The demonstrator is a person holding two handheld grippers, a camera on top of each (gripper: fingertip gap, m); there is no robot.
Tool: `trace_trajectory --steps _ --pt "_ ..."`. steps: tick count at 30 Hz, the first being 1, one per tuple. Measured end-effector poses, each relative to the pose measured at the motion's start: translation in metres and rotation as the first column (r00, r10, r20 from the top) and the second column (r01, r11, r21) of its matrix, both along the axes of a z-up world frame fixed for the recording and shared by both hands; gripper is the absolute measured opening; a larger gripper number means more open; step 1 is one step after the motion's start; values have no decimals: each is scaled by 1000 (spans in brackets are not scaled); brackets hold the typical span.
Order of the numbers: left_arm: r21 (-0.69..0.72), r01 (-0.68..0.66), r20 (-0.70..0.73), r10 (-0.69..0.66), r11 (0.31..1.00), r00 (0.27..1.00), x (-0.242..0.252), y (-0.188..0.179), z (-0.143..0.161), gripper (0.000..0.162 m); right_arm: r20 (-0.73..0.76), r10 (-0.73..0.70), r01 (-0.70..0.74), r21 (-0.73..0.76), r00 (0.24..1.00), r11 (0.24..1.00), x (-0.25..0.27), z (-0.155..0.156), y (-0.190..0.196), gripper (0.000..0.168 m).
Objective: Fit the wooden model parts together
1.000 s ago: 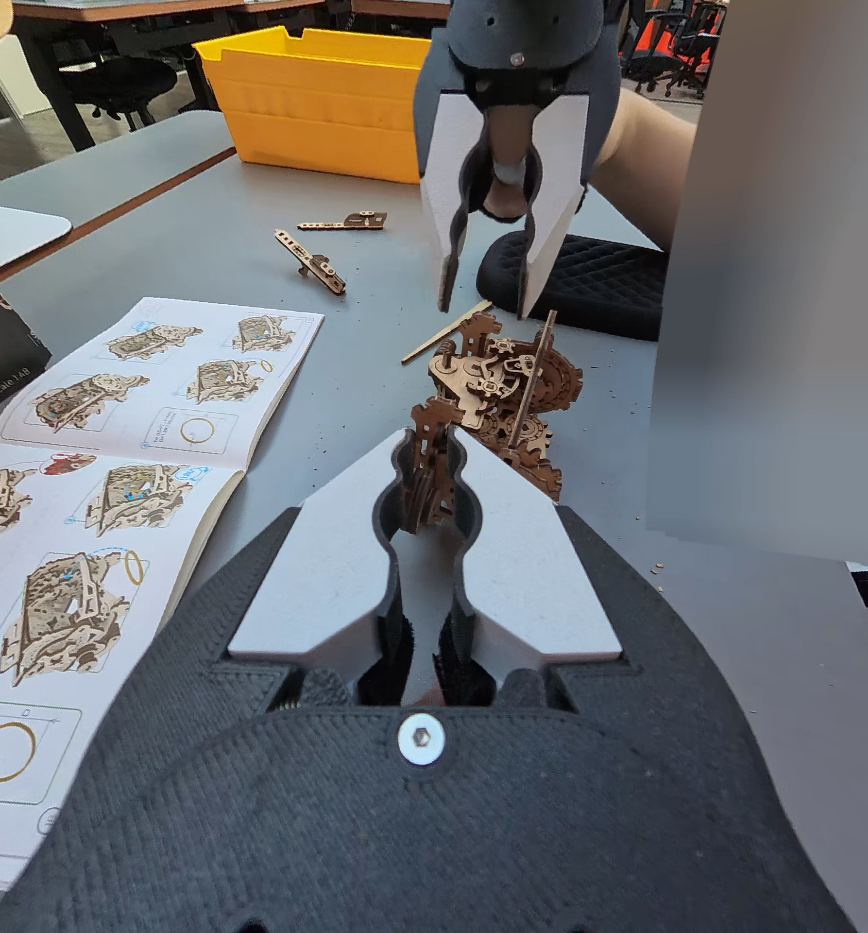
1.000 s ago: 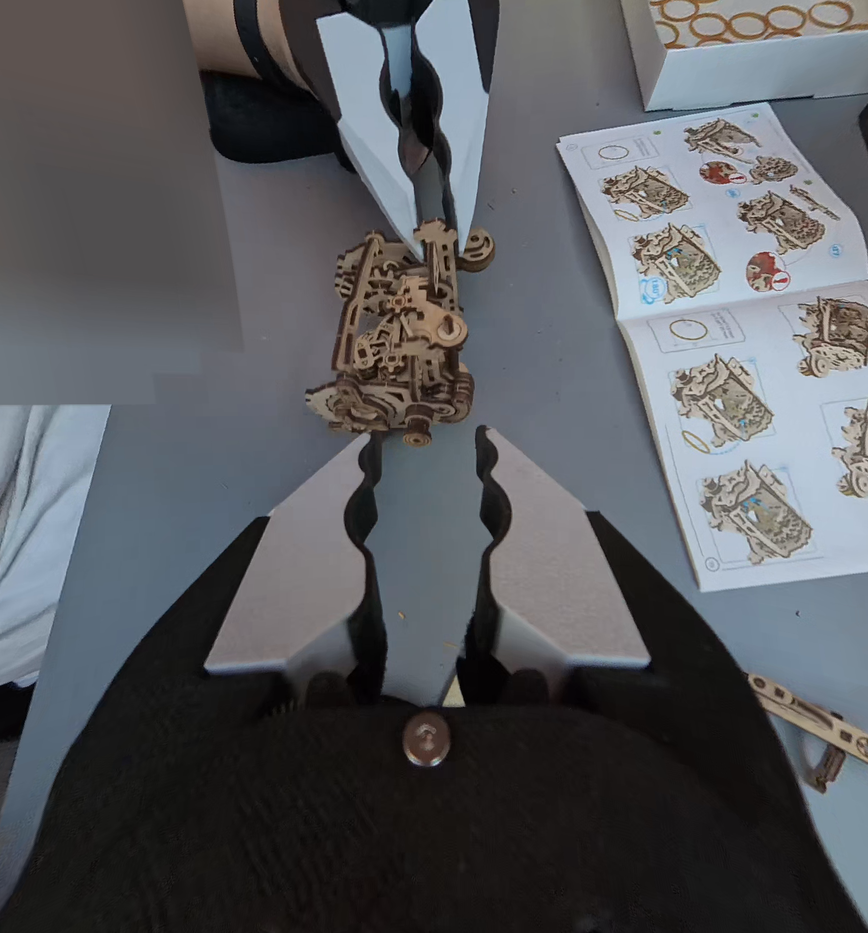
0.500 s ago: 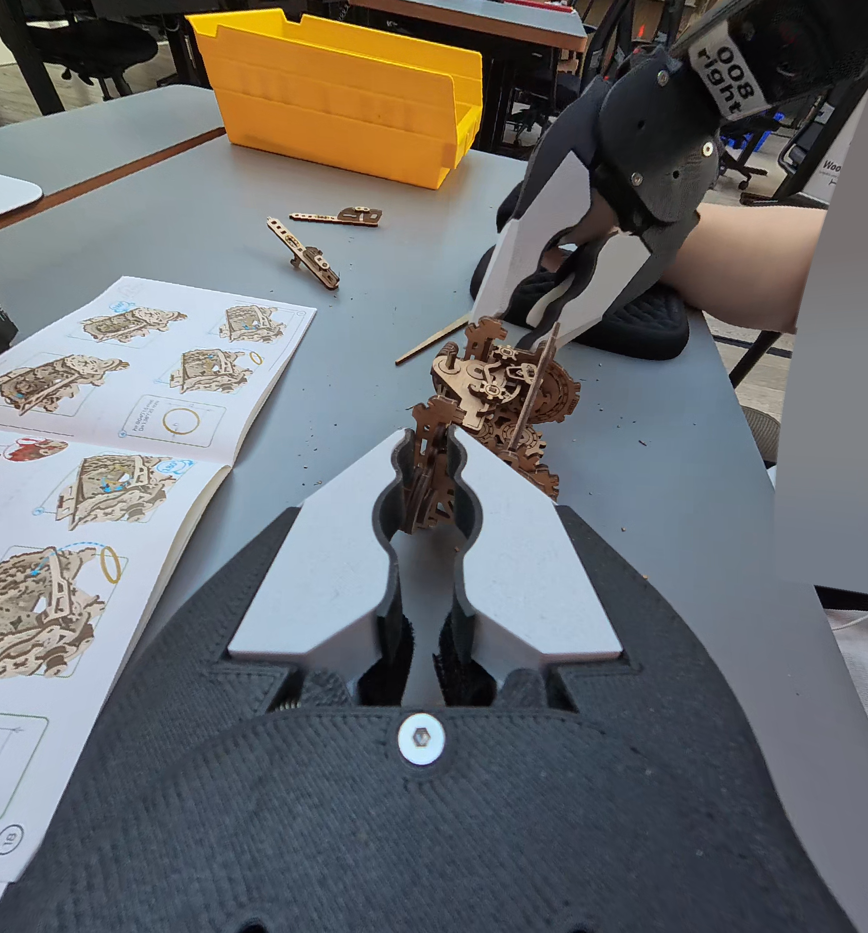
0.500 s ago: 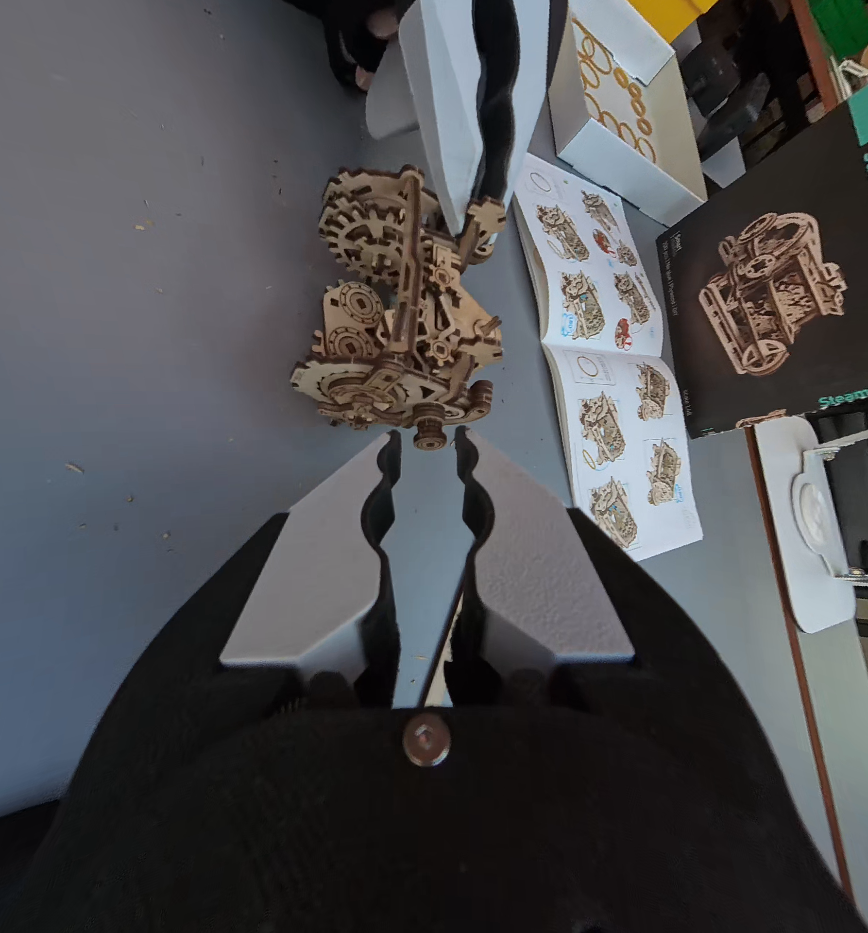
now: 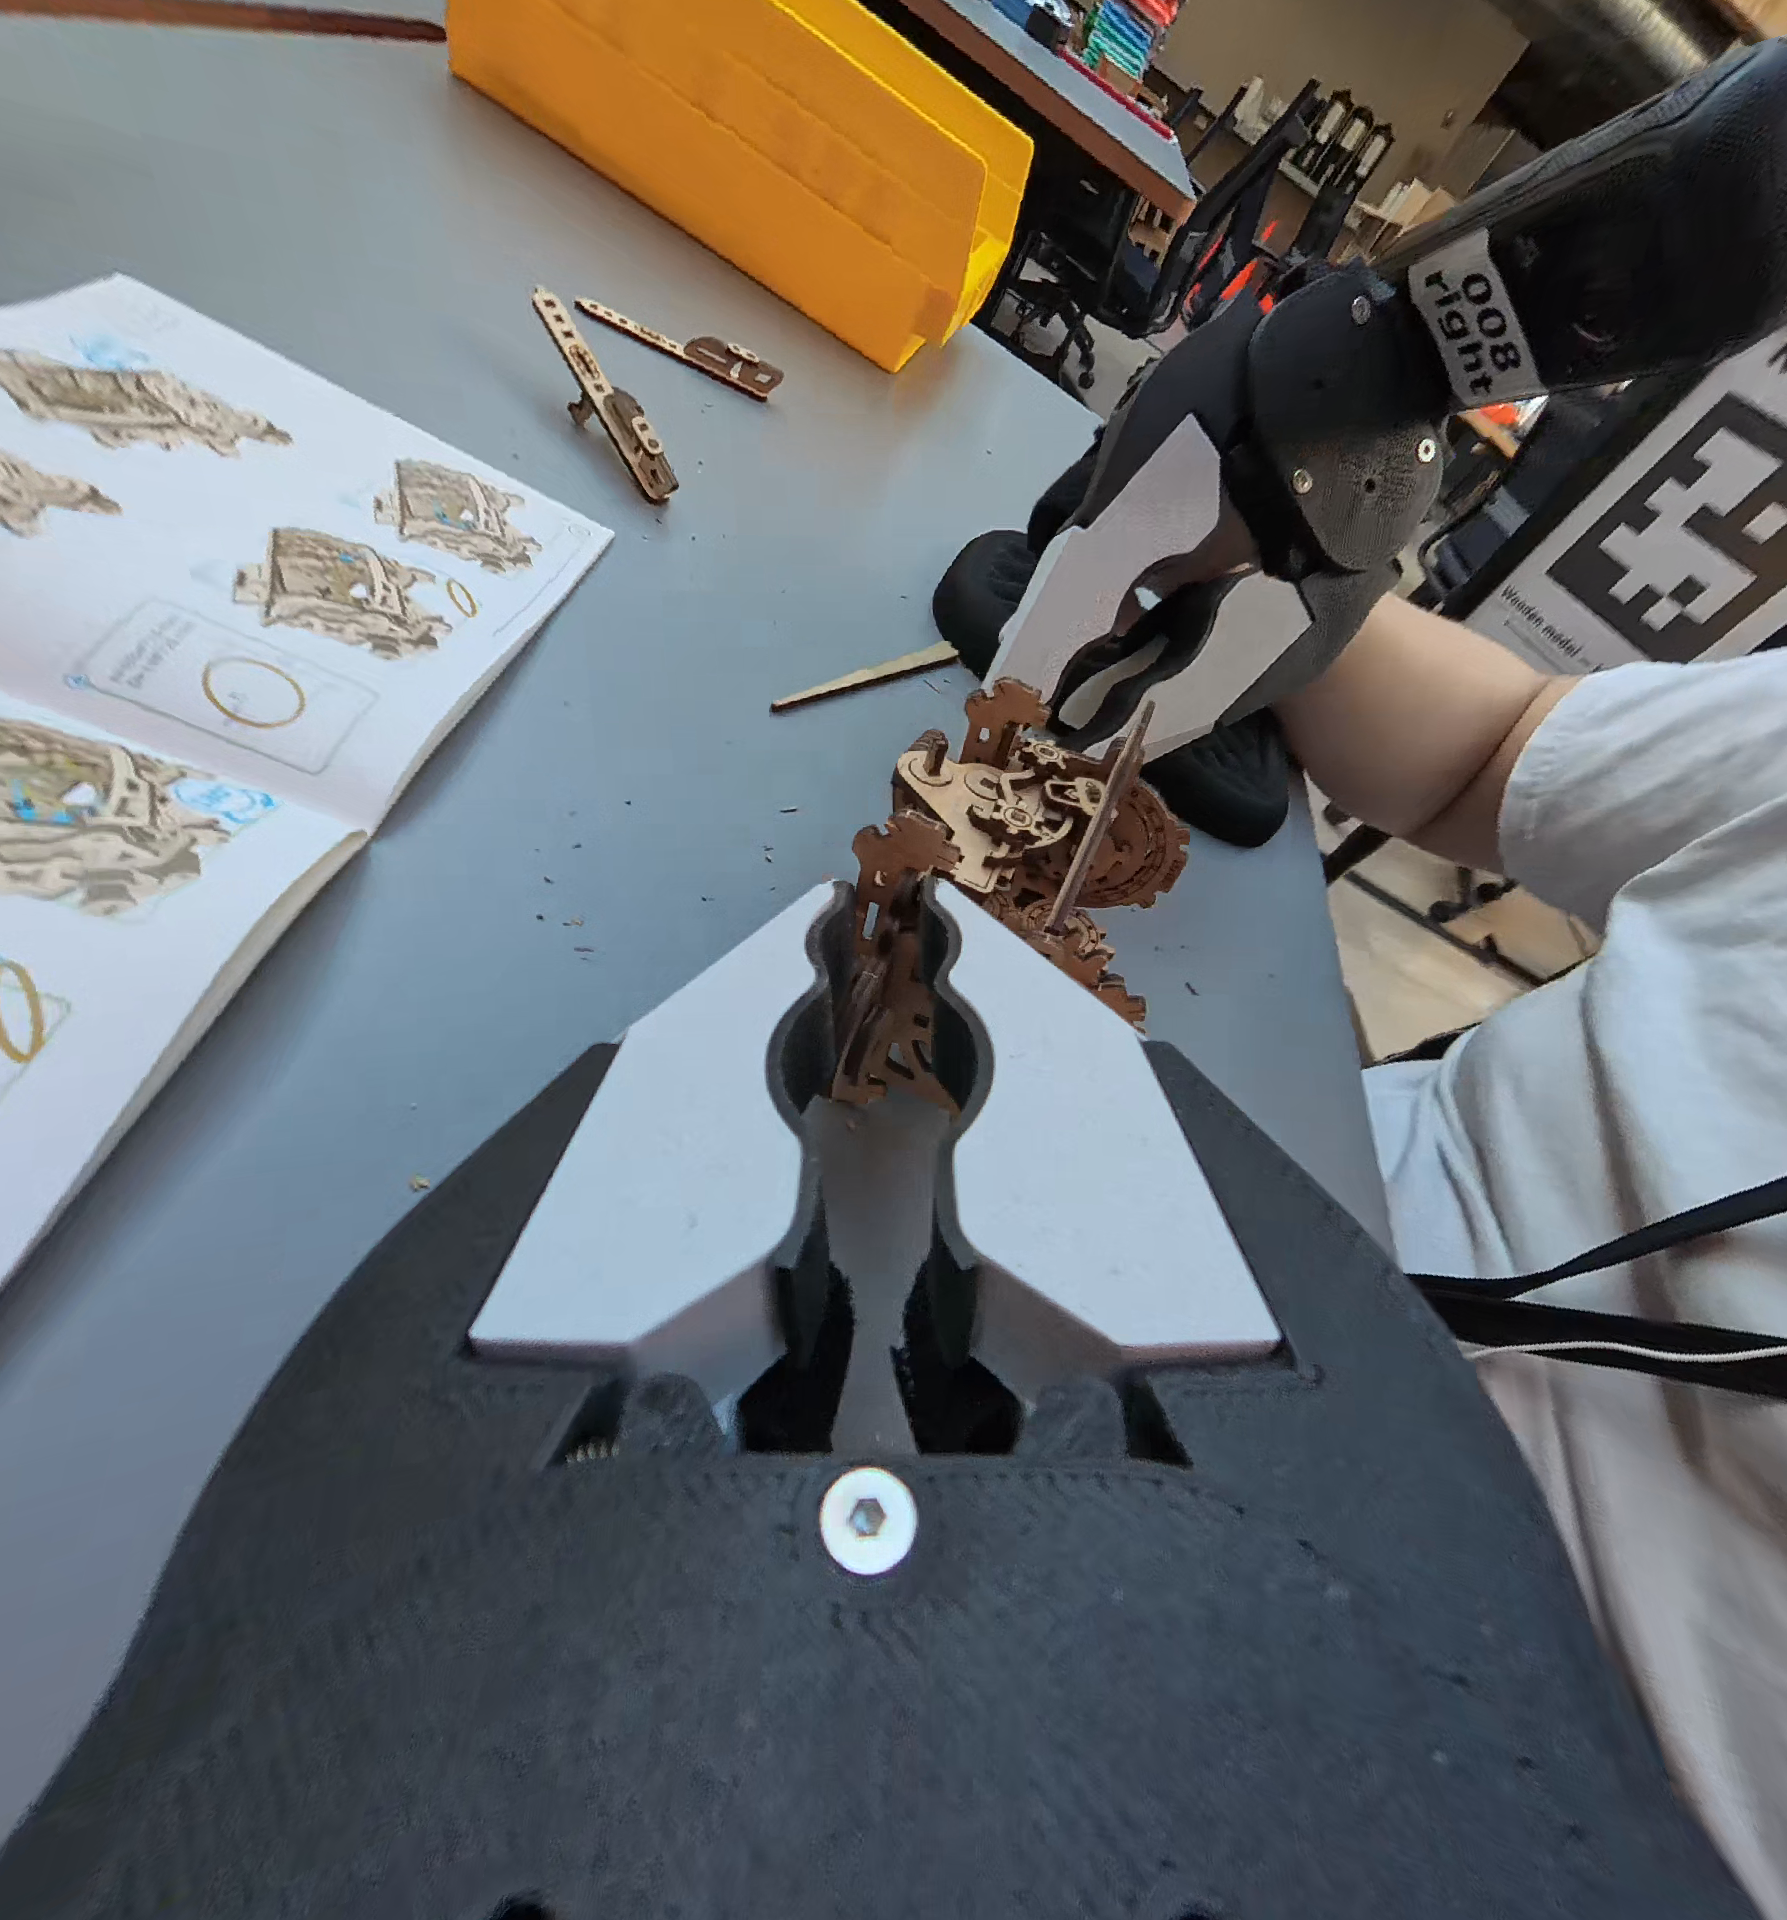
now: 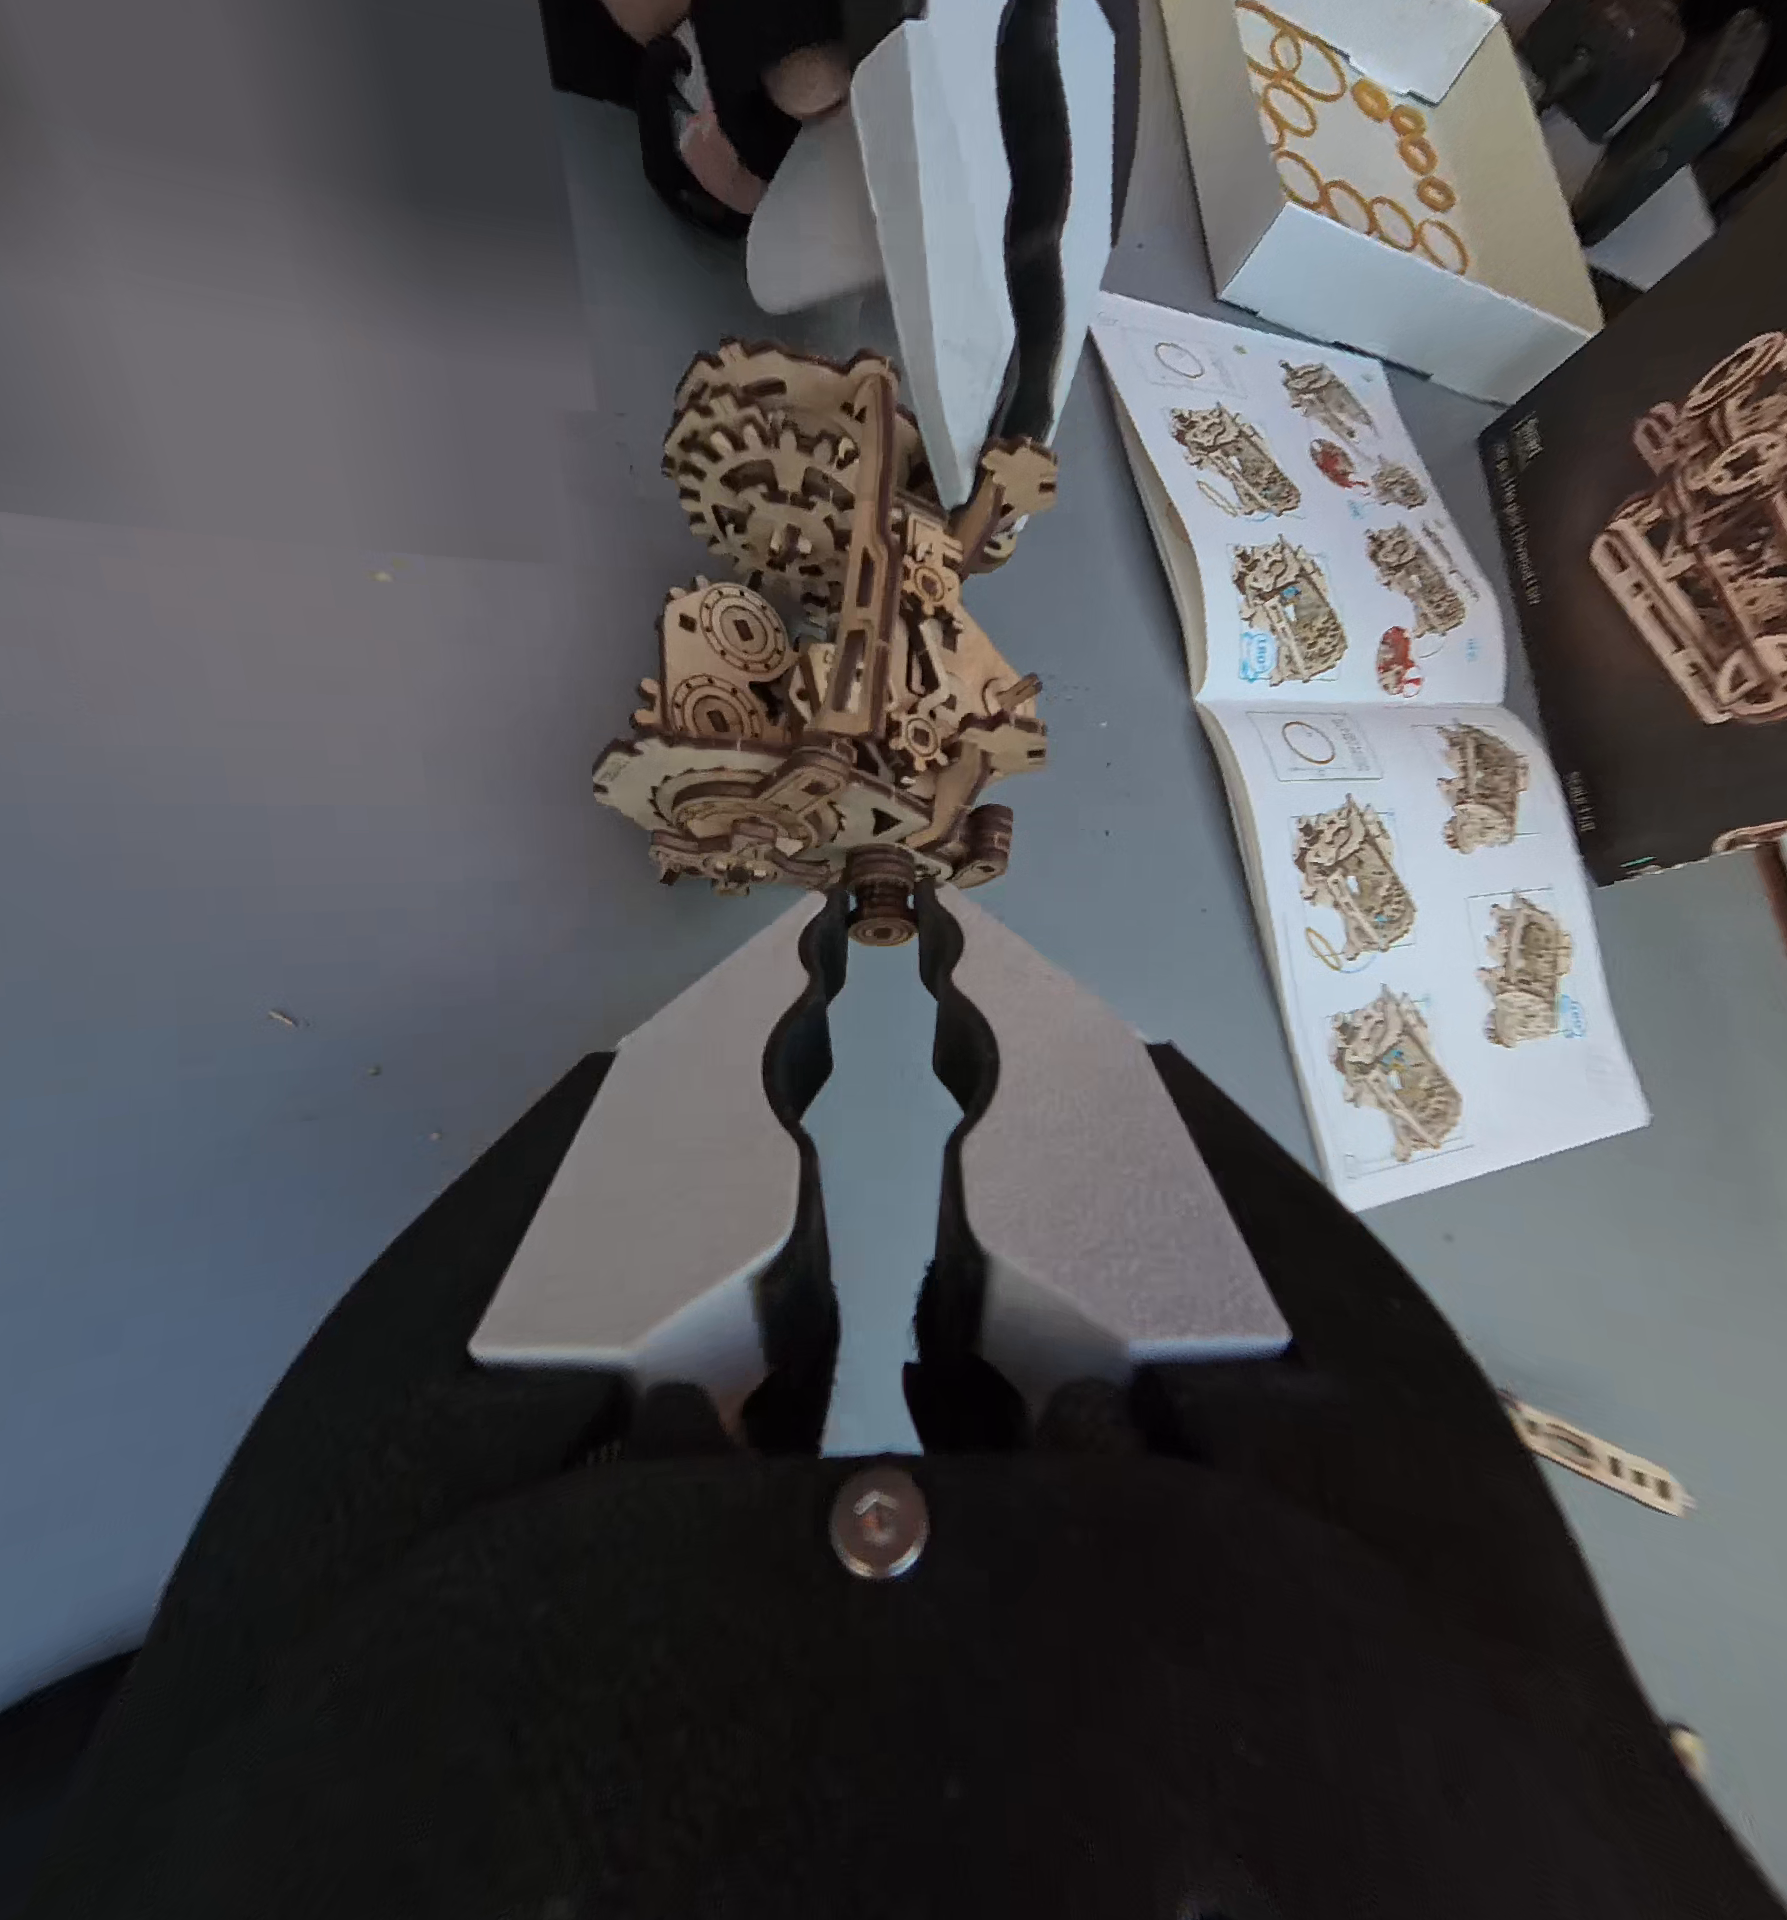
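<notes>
The partly built wooden model (image 5: 1024, 821) of gears and plates is held just above the grey table (image 5: 556, 831). My left gripper (image 5: 889, 894) is shut on a bracket at the model's near end. In the right wrist view the model (image 6: 816, 665) fills the centre, and my right gripper (image 6: 881, 914) has its tips closed on a small round knob (image 6: 881, 883) at the model's near side. The left gripper (image 6: 993, 457) reaches in from the top and the right gripper (image 5: 1071, 717) shows beyond the model in the left wrist view.
An open instruction booklet (image 5: 245, 623) (image 6: 1388, 779) lies beside the model. Two loose wooden strips (image 5: 608, 405) and a thin stick (image 5: 868, 675) lie by a yellow bin (image 5: 764, 156). A white box of rings (image 6: 1388, 156) and a black box (image 6: 1699, 571) stand nearby. The table edge (image 5: 1325, 987) is close.
My right gripper has swung round to the model's side, moved in and narrowed its jaws onto the small knob. My left gripper has kept its hold while the view tilted.
</notes>
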State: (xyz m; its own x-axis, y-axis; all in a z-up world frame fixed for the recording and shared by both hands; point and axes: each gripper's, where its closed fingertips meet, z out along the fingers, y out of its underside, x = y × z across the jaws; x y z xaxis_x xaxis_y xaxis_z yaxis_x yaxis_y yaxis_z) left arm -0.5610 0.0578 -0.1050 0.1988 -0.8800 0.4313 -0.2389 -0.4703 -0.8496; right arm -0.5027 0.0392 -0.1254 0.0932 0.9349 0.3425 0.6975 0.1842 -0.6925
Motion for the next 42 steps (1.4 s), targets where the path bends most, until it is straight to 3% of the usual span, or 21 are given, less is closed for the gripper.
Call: trace_trajectory --steps 1,4,7,11,24,34,42 --pt "-52 -4 6 5 999 1000 -1 0 -1 9 -28 -3 1 -87 1000 996 -1 1 -2 12" --pt "-217 -23 25 29 976 999 -3 2 -4 9 -94 -34 -3 -371 995 928 -3 1 -7 12" --pt "-388 -37 60 65 921 996 -5 5 -8 9 -114 -55 -13 -527 992 850 -4 -1 -7 12" --pt "-517 -29 94 91 855 991 -6 11 -13 9 -92 -53 -17 -634 994 773 -5 -11 -5 12" --pt "-576 -72 71 137 814 988 -9 16 -18 9 -115 -136 3 -752 984 659 -6 -14 6 12" --pt "-581 -73 70 140 811 988 -8 16 -19 10 -137 -110 -2 -634 985 774 0 -6 9 30" --pt "-604 -76 73 151 793 986 -8 18 -20 9 -59 -22 -3 -387 998 922 4 -2 6 39"
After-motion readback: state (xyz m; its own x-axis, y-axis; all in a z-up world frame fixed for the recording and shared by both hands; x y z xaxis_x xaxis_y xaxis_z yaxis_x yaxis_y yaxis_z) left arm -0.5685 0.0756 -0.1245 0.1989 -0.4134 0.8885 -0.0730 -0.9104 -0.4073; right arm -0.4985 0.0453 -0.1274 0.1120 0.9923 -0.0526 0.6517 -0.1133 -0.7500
